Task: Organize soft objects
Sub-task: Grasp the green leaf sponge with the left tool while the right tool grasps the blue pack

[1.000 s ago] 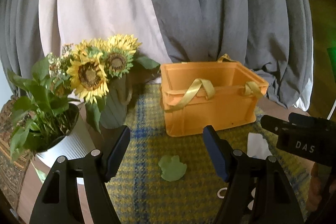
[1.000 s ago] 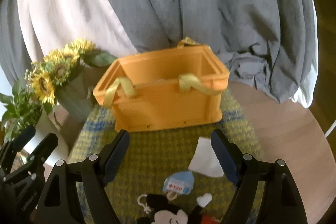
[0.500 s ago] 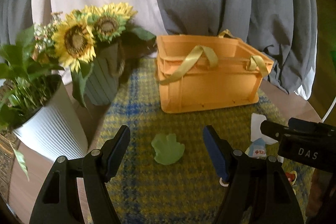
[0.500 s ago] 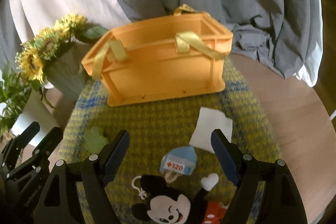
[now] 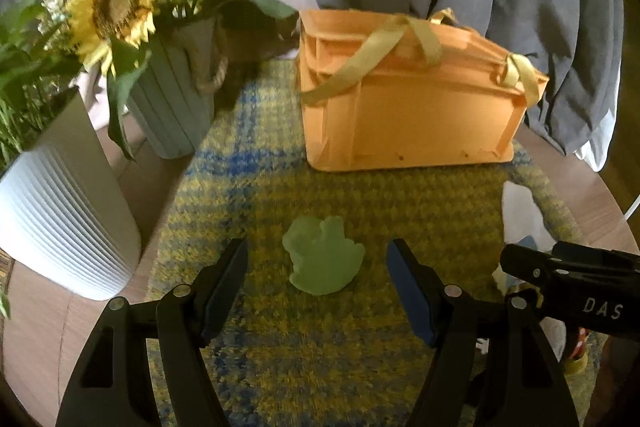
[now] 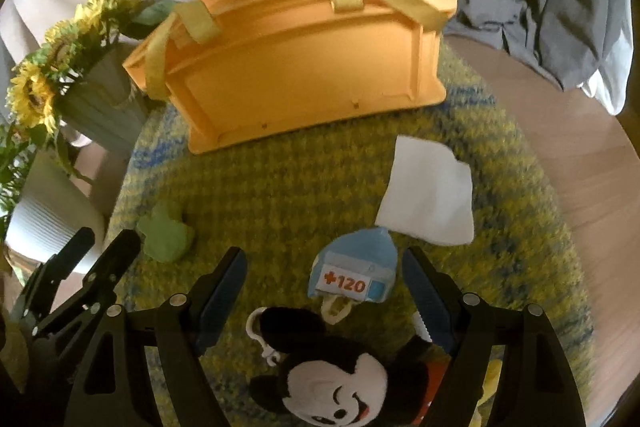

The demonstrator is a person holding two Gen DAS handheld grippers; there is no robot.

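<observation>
1. The left gripper (image 5: 316, 267) stands with its jaws wide and empty, straddling a small pale-green soft toy of lobed outline (image 5: 323, 261) that lies flat on the yellow-and-blue woven mat (image 5: 304, 195); neither pad touches it.
2. The right gripper (image 6: 324, 279) is likewise spread wide and holds nothing. Between and below its fingers lie a light-blue plush pouch with a red "+120" label (image 6: 354, 269) and a black-and-white cartoon mouse plush (image 6: 340, 375), the two touching or nearly so.
3. A white folded cloth (image 6: 430, 195) lies just beyond the pouch, near the orange plastic crate with yellow ribbon handles (image 6: 304, 63), the likely receptacle.
4. Handling, as judged: all four items look light and compressible, unlikely to break or slip from the ribbed pads. The green toy is thin, so the pads should close across its thickest middle, pressing down into the mat.
5. The mouse plush is bulkiest; its head or torso offers the firmest hold. Its white key-clip (image 6: 268, 343) could snag.
6. The cloth will droop when lifted; a pinch at its centre fold seems best.
</observation>
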